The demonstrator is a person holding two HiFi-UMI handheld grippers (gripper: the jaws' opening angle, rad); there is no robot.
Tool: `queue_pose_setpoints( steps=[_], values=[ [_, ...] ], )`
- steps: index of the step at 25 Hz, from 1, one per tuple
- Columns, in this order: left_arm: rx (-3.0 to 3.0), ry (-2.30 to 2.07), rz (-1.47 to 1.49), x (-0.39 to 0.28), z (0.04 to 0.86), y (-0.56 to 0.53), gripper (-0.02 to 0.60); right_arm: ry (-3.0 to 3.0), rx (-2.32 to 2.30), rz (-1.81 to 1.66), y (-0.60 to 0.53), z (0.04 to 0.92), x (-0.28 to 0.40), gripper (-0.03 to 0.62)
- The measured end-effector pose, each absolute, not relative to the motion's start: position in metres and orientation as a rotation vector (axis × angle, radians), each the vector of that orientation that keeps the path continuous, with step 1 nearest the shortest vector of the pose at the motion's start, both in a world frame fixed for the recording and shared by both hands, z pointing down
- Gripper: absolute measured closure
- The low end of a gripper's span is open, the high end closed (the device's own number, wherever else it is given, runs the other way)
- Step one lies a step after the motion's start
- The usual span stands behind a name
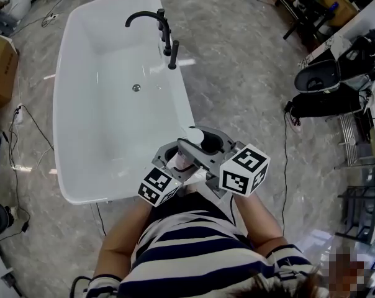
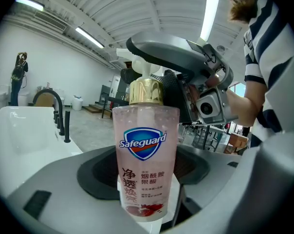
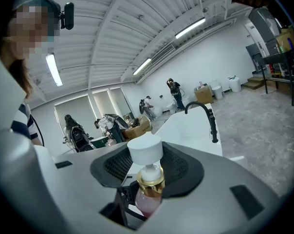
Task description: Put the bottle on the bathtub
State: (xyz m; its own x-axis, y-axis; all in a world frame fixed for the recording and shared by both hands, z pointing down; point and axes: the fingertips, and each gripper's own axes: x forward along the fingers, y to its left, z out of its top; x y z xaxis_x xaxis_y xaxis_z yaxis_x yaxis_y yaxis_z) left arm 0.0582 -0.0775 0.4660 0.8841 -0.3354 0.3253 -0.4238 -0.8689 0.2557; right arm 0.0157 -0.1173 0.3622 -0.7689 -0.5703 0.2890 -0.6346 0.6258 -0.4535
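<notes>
Head view. Tub (image 1: 82, 54): white, long axis running away from the person, broad flat rim all round. Faucet (image 1: 151, 18): black, on the far part of the right rim. The rim between it and the grippers is bare.

Floor (image 1: 243, 73): grey stone, open to the right of the tub. A cable (image 1: 285, 166) and black equipment (image 1: 318, 76) lie well off to that side. Left of the tub are a box (image 1: 0, 67) and more wires (image 1: 26, 120).

Left gripper (image 1: 175, 156): at the tub's near right corner, jaws closed on the lower body of the bottle (image 2: 146, 150).

Right gripper (image 1: 198, 143): just beside the left one, jaws spread wide to either side of the pump (image 3: 145, 150). Pad shows on both sides of it and no contact can be seen.

Bottle: pink and clear, with a gold collar (image 3: 151, 176) and a white pump. It is held off the tub, close in front of the person's striped shirt (image 1: 194, 247). The long axis is upright, pump uppermost. The label (image 2: 143, 143) faces the left gripper's camera.

Whether the bottle hangs over the rim or just outside it cannot be told.
</notes>
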Motion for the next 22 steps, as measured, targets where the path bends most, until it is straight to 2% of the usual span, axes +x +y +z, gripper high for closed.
queue_pose_setpoints(
  steps=[12,22],
  values=[
    [2.687,-0.674,0.423,0.091,0.485,-0.125,0.262,-2.74,0.879,0.84,-0.161,0.38,0.048,0.41],
    [2.686,-0.757,0.472,0.087,0.51,-0.166,0.261,-2.741,0.81,0.82,-0.196,0.404,0.045,0.409]
  ],
)
